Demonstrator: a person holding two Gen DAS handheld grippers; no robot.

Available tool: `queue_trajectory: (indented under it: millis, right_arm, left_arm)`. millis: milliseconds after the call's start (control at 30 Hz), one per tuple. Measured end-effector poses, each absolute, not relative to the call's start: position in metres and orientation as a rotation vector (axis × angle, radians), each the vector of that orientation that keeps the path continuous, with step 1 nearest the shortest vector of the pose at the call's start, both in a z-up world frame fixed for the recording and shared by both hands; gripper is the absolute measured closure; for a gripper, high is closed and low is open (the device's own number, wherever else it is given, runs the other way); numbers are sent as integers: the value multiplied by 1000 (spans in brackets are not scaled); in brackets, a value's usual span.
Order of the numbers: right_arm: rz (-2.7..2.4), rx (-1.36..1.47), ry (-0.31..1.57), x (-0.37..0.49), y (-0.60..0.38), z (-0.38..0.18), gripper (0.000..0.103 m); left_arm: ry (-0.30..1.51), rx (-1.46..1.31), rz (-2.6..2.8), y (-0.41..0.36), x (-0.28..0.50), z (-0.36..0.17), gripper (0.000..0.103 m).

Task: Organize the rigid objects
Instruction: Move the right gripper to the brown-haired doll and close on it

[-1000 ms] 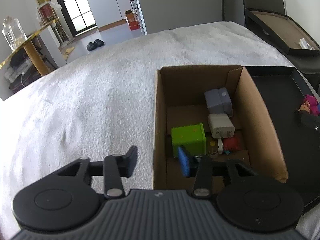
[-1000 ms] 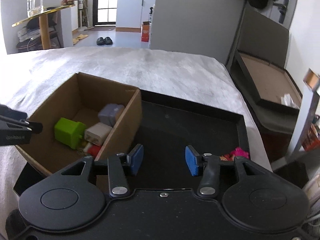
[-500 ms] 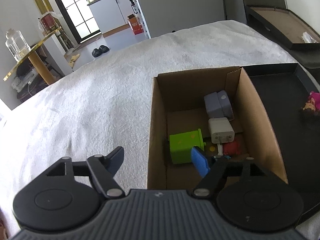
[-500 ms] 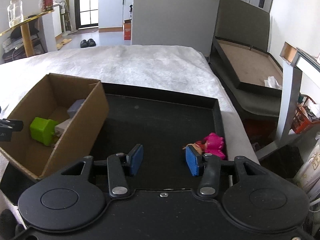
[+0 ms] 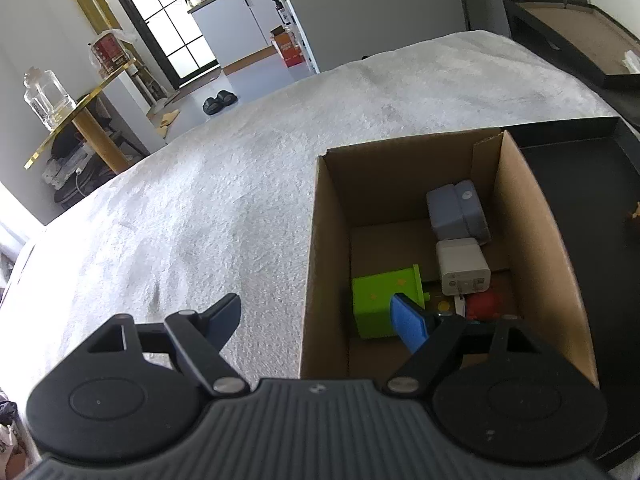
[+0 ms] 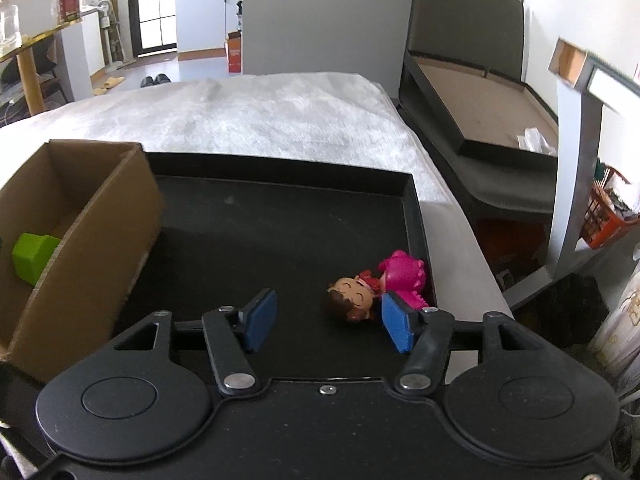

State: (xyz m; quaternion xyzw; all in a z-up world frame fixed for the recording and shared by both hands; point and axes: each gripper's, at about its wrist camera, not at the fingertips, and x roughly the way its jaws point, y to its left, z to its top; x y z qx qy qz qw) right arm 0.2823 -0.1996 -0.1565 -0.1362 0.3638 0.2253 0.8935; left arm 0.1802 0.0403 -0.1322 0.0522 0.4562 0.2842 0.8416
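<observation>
A cardboard box (image 5: 536, 248) stands on the white bed cover and holds a green cube (image 5: 380, 300), a white charger (image 5: 462, 266), a grey-blue block (image 5: 456, 214) and a red piece (image 5: 486, 306). My left gripper (image 5: 320, 320) is open wide and empty, straddling the box's left wall. A small doll in a pink dress (image 6: 380, 288) lies in the black tray (image 6: 280, 240). My right gripper (image 6: 326, 322) is open and empty, just in front of the doll. The box (image 6: 92, 240) and the cube (image 6: 32, 258) also show in the right wrist view.
The tray's raised rim (image 6: 418, 216) runs close to the bed's right edge. A dark bed frame with a board (image 6: 480, 100) stands to the right. White bed cover (image 5: 200, 220) stretches left of the box. A gold side table with a glass jar (image 5: 48, 100) stands far left.
My left gripper has opened wider and drawn back a little from the box. My right gripper has swung right, from beside the box to the doll.
</observation>
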Motion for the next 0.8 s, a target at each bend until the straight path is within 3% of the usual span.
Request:
queue_trajectory:
  millis: [633, 700, 733, 800]
  right_arm:
    - [444, -281, 800, 319, -197, -189, 44]
    - [449, -302, 791, 319, -194, -190, 49]
    - [454, -311, 795, 319, -192, -191, 63]
    - [463, -309, 812, 319, -190, -191, 69]
  left_arm:
    - [963, 131, 644, 41, 194, -140, 22]
    - [964, 130, 644, 42, 194, -140, 22]
    - [964, 129, 644, 43, 195, -141, 22]
    - [964, 125, 644, 44, 194, -141, 22]
